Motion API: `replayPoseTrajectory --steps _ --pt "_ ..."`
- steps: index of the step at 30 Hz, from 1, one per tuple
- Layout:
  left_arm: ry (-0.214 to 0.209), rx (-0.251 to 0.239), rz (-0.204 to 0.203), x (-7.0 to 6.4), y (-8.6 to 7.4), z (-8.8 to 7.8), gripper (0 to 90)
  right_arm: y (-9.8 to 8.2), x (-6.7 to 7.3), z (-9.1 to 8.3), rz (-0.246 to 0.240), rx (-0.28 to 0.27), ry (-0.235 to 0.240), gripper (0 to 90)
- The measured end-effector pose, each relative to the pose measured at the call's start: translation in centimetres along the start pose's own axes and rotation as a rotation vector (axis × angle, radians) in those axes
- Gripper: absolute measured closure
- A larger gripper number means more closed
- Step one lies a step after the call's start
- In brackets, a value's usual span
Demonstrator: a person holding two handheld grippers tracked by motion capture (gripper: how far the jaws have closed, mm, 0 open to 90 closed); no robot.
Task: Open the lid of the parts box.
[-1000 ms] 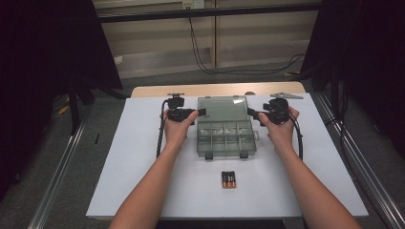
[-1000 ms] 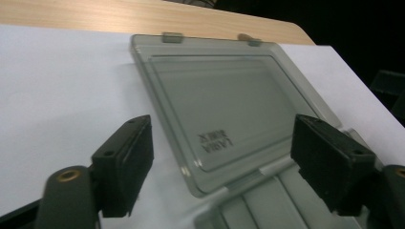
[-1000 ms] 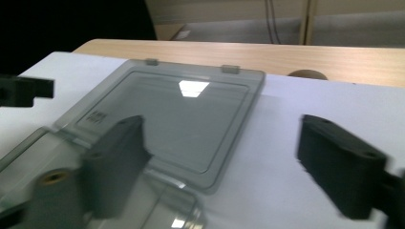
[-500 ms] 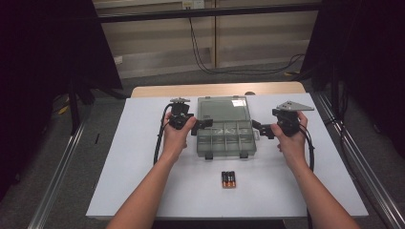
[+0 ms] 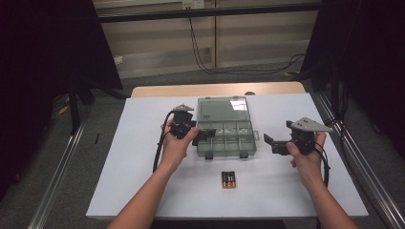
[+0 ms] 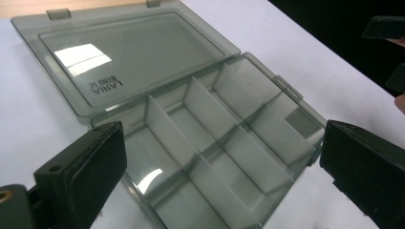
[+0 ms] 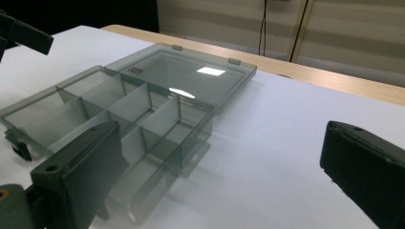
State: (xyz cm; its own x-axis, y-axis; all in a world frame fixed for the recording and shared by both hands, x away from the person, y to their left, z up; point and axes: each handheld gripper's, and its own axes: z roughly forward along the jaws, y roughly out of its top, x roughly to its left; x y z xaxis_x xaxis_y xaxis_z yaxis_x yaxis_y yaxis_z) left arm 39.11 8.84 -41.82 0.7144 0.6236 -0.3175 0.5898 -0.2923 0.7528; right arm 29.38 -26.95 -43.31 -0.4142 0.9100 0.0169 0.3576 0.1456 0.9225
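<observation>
A clear compartment box lies open at the centre of the white desk, lid flat toward twelve o'clock; the left hand-held gripper sits at its nine o'clock edge, the right hand-held gripper apart at three o'clock, both with jaws just opened wide and empty; three batteries wait at six o'clock, best approached from above, one at a time.

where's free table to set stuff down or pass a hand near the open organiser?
Bare white table left of the left gripper, right of the right gripper toward the edge, and at both front corners beside the batteries. Crowded: the organiser box, its lid flat behind, grippers flanking it, batteries just in front.
</observation>
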Motion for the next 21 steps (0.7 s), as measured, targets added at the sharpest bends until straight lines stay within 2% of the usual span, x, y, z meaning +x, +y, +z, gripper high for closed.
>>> replayPoseTrajectory --steps 4,11,15,20,21 --pt "0.001 0.022 0.016 -0.5 -0.6 -0.3 2.6 -1.1 0.0 -1.4 -0.006 -0.012 -0.014 1.0" --pt "-0.005 0.038 0.019 -1.1 -1.4 -0.9 3.0 -3.1 0.0 -3.5 0.014 -0.031 -0.038 0.9" --pt "-0.004 0.04 0.02 -1.6 -1.7 -1.3 3.0 -3.7 0.0 -4.7 0.011 -0.046 -0.049 1.2" --pt "-0.01 0.052 0.043 -2.4 -2.0 -1.8 3.1 -4.1 0.1 -5.9 0.007 -0.058 -0.061 1.4" --pt "-0.015 0.046 0.036 -2.6 -2.1 -1.8 3.1 -4.3 0.3 -6.2 0.008 -0.061 -0.061 1.4"
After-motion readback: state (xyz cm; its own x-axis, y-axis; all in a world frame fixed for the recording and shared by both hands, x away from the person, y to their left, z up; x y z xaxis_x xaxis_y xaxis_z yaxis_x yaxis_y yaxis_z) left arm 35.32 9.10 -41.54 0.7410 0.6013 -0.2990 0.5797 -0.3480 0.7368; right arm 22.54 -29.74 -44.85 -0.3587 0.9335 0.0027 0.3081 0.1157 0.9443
